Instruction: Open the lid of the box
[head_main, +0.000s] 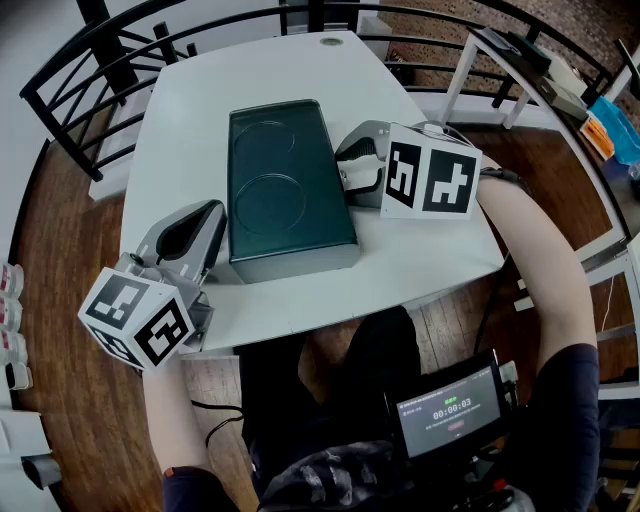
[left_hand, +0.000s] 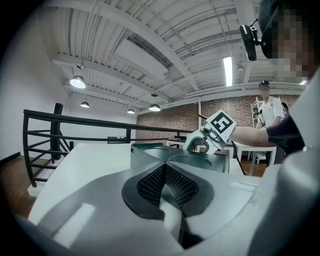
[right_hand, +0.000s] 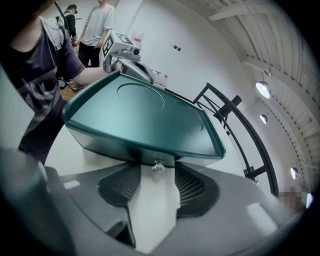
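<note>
White table (head_main: 300, 60) — smooth matt top, rounded corners. At its middle, dark green rectangular box (head_main: 290, 190), glossy, with paler grey-green walls. Lid (right_hand: 140, 107) down flat, raised rim, two shallow round rings pressed into it. Left gripper (left_hand: 164, 167) just beside the box's near left corner: ribbed black pads closed tip to tip, nothing held. Right gripper (right_hand: 157, 172) at the box's right long side — jaws parted a moderate way, tips close against the wall, small silvery knob (right_hand: 158, 166) in the gap, not clamped.

Ceiling lamps (left_hand: 77, 81) above the left gripper (left_hand: 164, 165) light the scene brightly; fisheye edges darken and bend, near jaws blur.
</note>
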